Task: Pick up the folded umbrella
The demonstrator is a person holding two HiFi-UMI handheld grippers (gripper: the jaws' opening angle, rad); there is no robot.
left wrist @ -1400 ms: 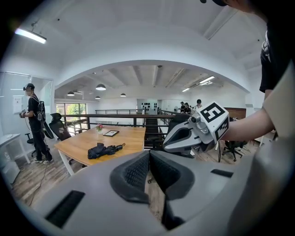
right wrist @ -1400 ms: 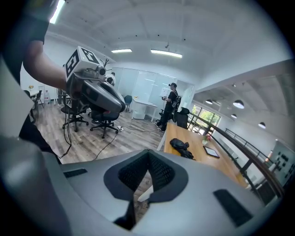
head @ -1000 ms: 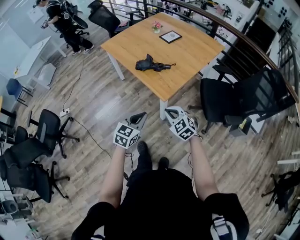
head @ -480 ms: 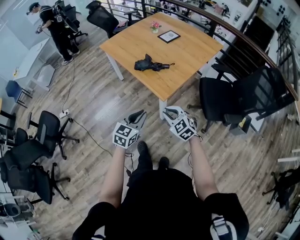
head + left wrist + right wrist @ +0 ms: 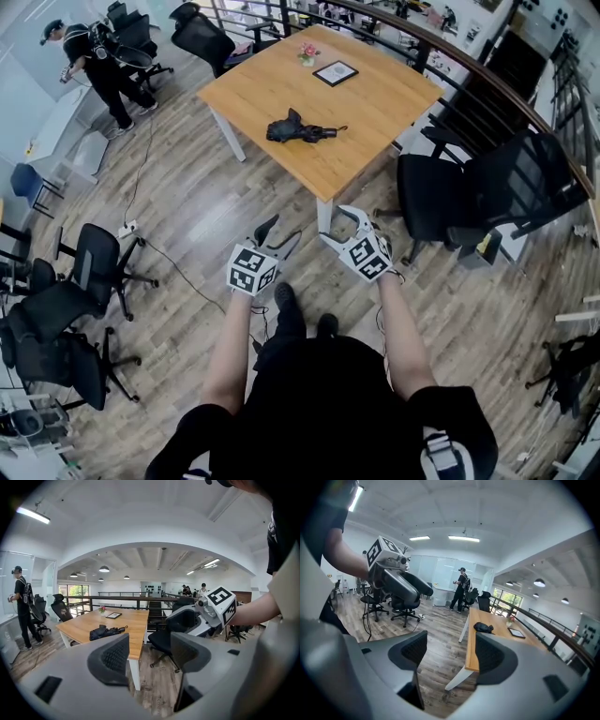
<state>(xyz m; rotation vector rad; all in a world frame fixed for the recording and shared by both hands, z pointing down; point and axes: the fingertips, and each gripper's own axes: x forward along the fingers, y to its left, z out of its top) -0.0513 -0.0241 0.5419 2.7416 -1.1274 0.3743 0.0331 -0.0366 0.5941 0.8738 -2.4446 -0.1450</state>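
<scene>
Folded umbrella point(image 5: 300, 130) lies on the wooden table point(image 5: 375, 112), well apart from us; our left gripper point(image 5: 278, 234) and right gripper point(image 5: 340, 225) have just been opening their jaws, nothing between them.

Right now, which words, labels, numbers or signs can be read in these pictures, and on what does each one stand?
No text here can be read.
Left marker cube and right marker cube: only black-and-white square patterns, no letters.
Framed picture on the table: too small to read.
Folded umbrella: no print visible.
</scene>
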